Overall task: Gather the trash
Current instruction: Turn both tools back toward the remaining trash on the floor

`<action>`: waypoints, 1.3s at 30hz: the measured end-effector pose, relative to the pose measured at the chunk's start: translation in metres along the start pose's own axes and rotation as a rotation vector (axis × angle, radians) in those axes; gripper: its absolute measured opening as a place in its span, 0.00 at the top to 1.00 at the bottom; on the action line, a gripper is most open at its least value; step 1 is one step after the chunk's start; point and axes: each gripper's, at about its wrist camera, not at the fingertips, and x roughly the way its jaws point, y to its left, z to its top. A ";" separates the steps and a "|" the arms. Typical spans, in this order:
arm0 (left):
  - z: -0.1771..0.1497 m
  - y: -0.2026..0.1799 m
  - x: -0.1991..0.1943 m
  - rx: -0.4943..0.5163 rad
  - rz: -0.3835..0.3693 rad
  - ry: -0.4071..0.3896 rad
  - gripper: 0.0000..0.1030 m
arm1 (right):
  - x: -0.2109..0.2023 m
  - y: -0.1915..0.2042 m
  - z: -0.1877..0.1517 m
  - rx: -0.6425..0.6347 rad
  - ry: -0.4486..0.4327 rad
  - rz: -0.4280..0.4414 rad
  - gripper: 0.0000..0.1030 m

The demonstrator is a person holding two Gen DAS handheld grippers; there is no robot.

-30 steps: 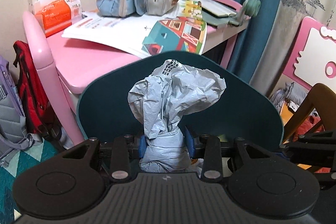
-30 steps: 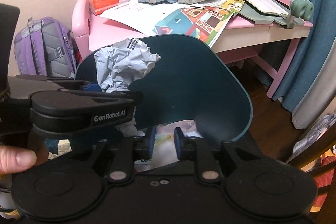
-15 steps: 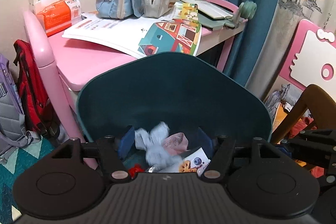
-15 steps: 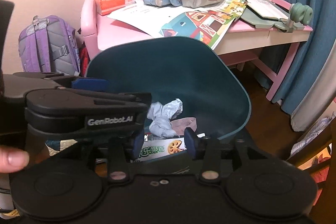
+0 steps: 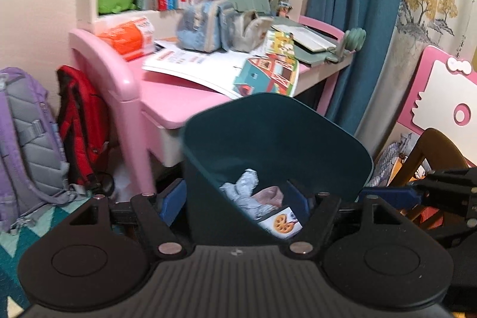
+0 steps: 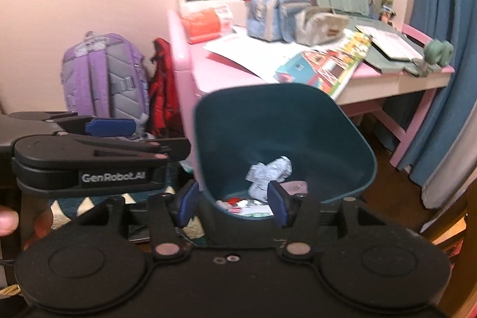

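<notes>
A dark teal bin (image 5: pixel 268 133) (image 6: pixel 283 124) stands in front of the pink desk. At its bottom lies a crumpled grey paper (image 5: pixel 243 187) (image 6: pixel 269 172) beside a pinkish wrapper (image 5: pixel 269 195) and a printed card (image 5: pixel 280 224). My left gripper (image 5: pixel 235 200) hovers above the bin's near rim. Its jaws are opening and nothing is between them but the rim below. My right gripper (image 6: pixel 232 204) hangs likewise over the near rim, jaws opening and holding nothing. A thumb (image 6: pixel 7 224) shows at the left edge.
The pink desk (image 5: pixel 167 100) carries papers, pencil cases and an orange tissue pack (image 5: pixel 128 37). A purple backpack (image 5: pixel 26 139) and a red bag (image 5: pixel 80 115) lean at its left. A wooden chair (image 5: pixel 432 148) and blue curtain (image 5: pixel 351 5) are at the right.
The left gripper let go of the crumpled grey paper and the right let go of a pale wrapper; both dropped into the bin. Both grippers opened and drew back and up.
</notes>
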 end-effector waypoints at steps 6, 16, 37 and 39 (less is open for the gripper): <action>-0.015 0.034 -0.048 -0.036 0.041 -0.032 0.25 | -0.017 0.042 -0.004 -0.051 -0.027 0.058 0.49; -0.060 0.106 -0.117 -0.086 0.084 -0.046 0.22 | -0.009 0.133 -0.016 -0.160 -0.012 0.203 0.46; -0.232 0.321 -0.162 -0.264 0.276 0.003 0.10 | 0.144 0.320 -0.109 -0.359 0.196 0.513 0.45; -0.255 0.346 -0.158 -0.296 0.279 0.016 0.00 | 0.164 0.336 -0.125 -0.374 0.216 0.529 0.45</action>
